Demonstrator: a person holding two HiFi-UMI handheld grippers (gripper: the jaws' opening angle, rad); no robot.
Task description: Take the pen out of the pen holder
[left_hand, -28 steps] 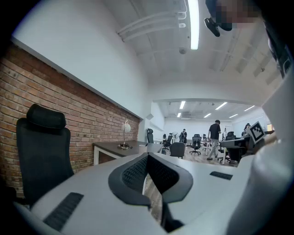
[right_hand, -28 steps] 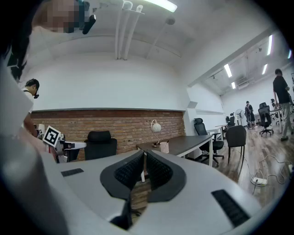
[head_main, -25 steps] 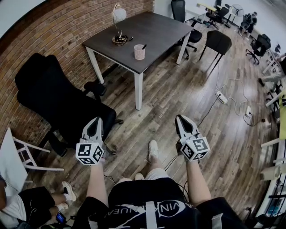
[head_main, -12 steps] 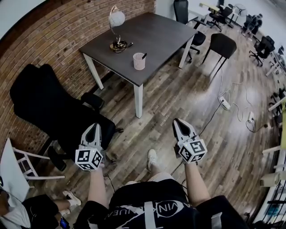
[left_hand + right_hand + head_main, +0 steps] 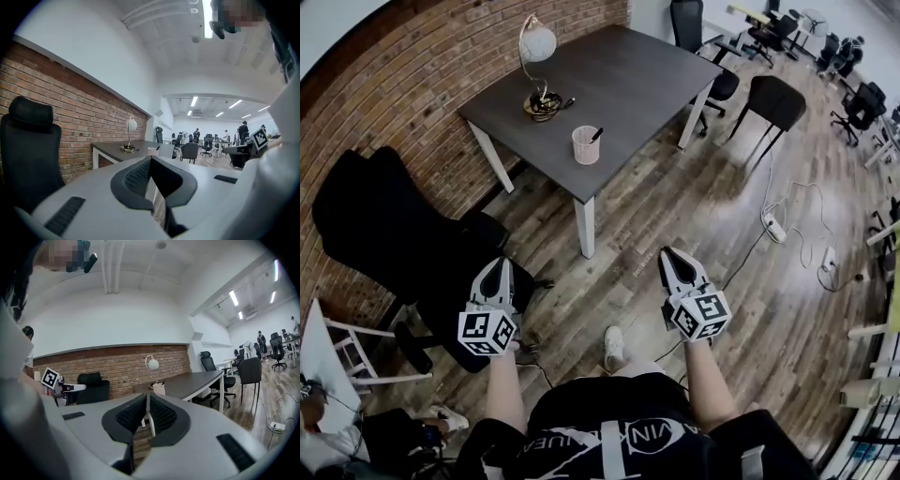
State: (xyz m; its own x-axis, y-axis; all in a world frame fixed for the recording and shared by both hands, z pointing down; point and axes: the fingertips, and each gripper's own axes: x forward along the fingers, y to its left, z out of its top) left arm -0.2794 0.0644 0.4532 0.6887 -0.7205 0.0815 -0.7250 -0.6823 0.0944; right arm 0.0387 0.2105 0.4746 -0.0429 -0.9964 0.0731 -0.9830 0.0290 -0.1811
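Observation:
A pale pink pen holder [image 5: 585, 145] stands near the front corner of the dark grey table [image 5: 628, 75], with a dark pen [image 5: 596, 134] sticking out of it. Both grippers are held level over the wood floor, well short of the table. My left gripper [image 5: 495, 270] is shut on nothing. My right gripper [image 5: 672, 255] has its tips nearly touching and just starting to open, with nothing between them. The left gripper view shows the holder [image 5: 152, 151] far ahead over the jaws [image 5: 151, 161]. In the right gripper view the holder [image 5: 159, 389] sits beyond the jaws [image 5: 147, 399].
A globe desk lamp [image 5: 534, 52] stands on the table behind the holder. A black office chair [image 5: 389, 225] is at the left by the brick wall, with a white chair [image 5: 342, 342] near it. A power strip with cables [image 5: 772, 225] lies on the floor at the right. More chairs [image 5: 776, 98] stand beyond.
The person has walked forward. Both grippers have advanced with them, and the table with the pen holder has come closer. Both grippers stay empty.

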